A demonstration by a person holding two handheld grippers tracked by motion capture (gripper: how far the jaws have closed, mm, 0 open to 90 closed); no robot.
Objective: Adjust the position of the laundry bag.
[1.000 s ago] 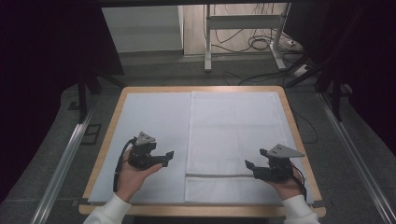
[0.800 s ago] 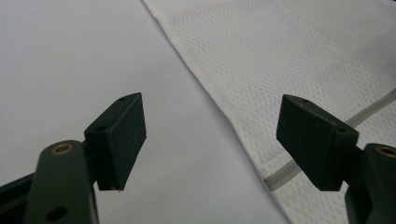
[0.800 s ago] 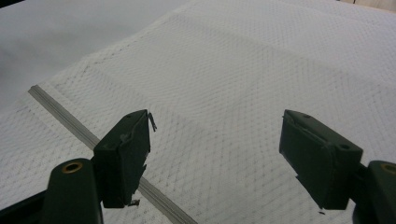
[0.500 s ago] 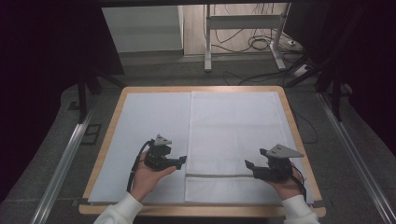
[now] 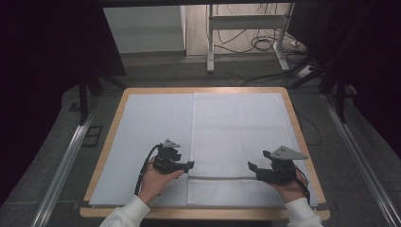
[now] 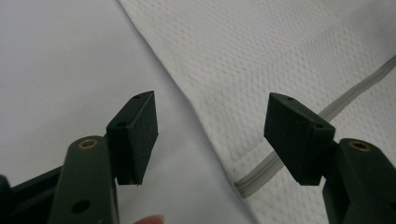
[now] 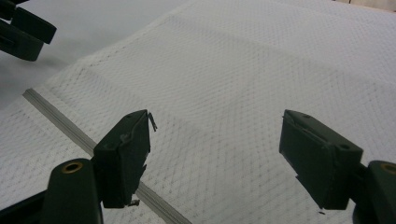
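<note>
Basically a thin, limp, light white cloth (image 5: 239, 142) lying flat on the surface (image 5: 113, 113), best pinched at its near-left corner by the grey stripe (image 5: 220, 178), where the left gripper (image 5: 189, 165) has just been closing, nothing between its jaws yet; right gripper (image 5: 252, 169) released, hovering over the stripe's other end.

Person's forearms cut off at bottom edge of high view; sleeves partly seen. White mesh cloth (image 6: 299, 56) runs past top and right edges in left gripper view. One fingertip (image 6: 149, 219) cropped at bottom edge. Counter (image 5: 113, 123) near edge cut off.
</note>
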